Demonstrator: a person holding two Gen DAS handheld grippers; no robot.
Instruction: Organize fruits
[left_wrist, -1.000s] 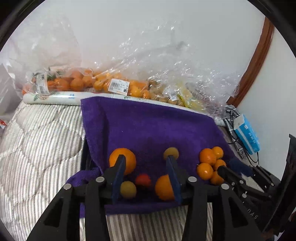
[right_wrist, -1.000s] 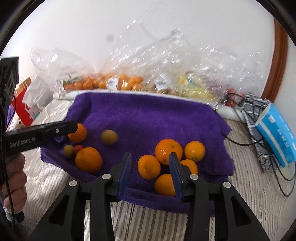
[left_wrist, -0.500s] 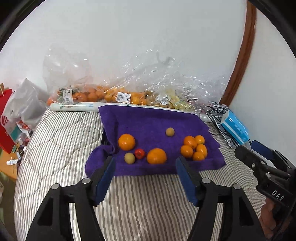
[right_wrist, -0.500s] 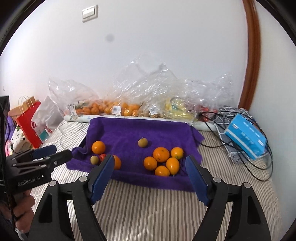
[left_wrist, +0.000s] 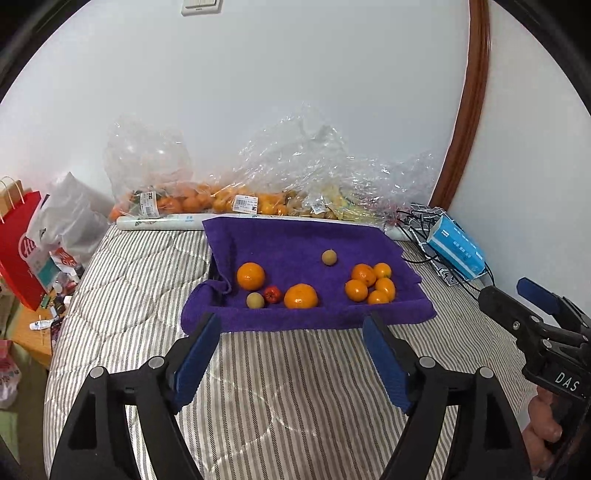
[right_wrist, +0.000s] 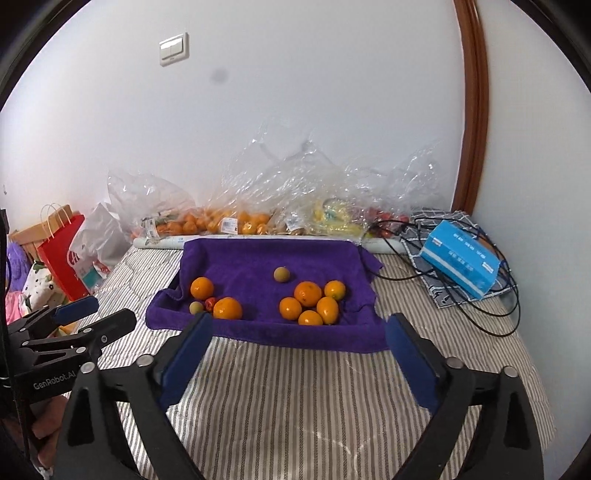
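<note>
Currently your left tongs (left_wrist: 291, 354) and right tongs (right_wrist: 299, 350) have just been opening, nothing between them; oranges (left_wrist: 367, 282) sit clustered on purple towel (left_wrist: 295, 240).

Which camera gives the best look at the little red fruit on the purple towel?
The left wrist view: the red fruit sits unobstructed between neighbours. In the right wrist view it is partly hidden behind an orange.

The towel (right_wrist: 258, 266) is spread on the bed (right_wrist: 295, 387). Five oranges (right_wrist: 312, 301) are clustered on its right part; bagged fruit (right_wrist: 221, 221) is stacked behind it.
</note>
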